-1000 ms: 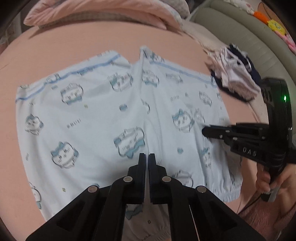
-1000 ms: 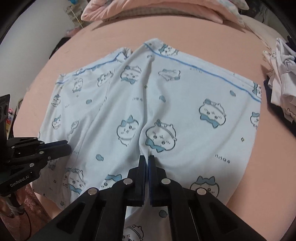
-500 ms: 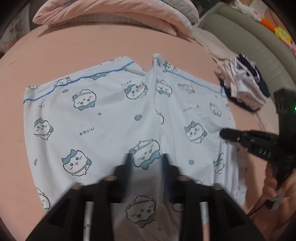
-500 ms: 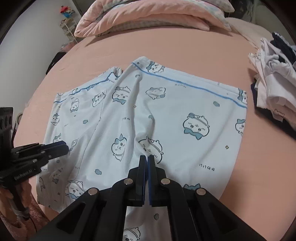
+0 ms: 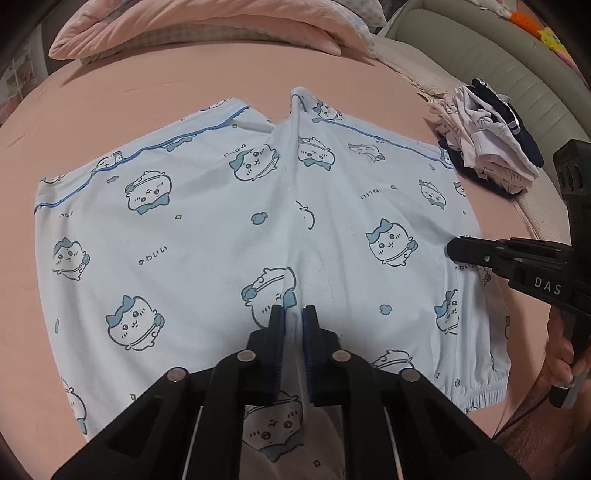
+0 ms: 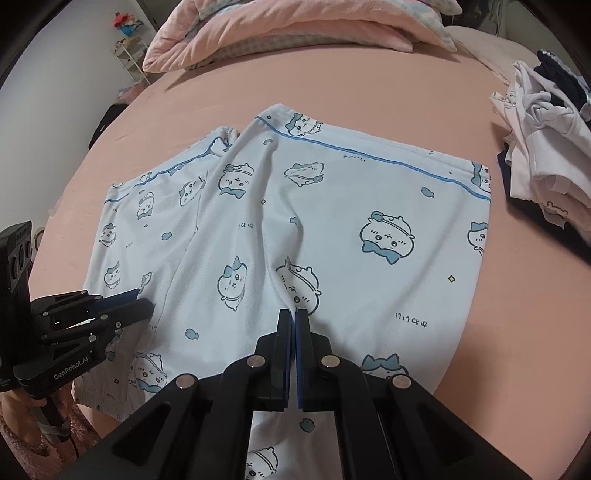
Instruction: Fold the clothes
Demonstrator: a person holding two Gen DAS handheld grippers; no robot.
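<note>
Your pale blue cartoon-print cotton shorts point(image 5: 229, 236) lie spread flat on the pink bed point(image 5: 110, 92). Your left gripper point(image 5: 294, 317) has its jaws slightly parted, grasping nothing; your right gripper point(image 6: 294, 320) is clenched on air. Pinch only one layer and the fold could drag crooked.

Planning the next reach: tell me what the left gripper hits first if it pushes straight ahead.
The left gripper would most likely meet the cartoon-print shorts first, along their centre seam; beyond lies bare pink bedsheet, then the pillows. Depth is uncertain.
</note>
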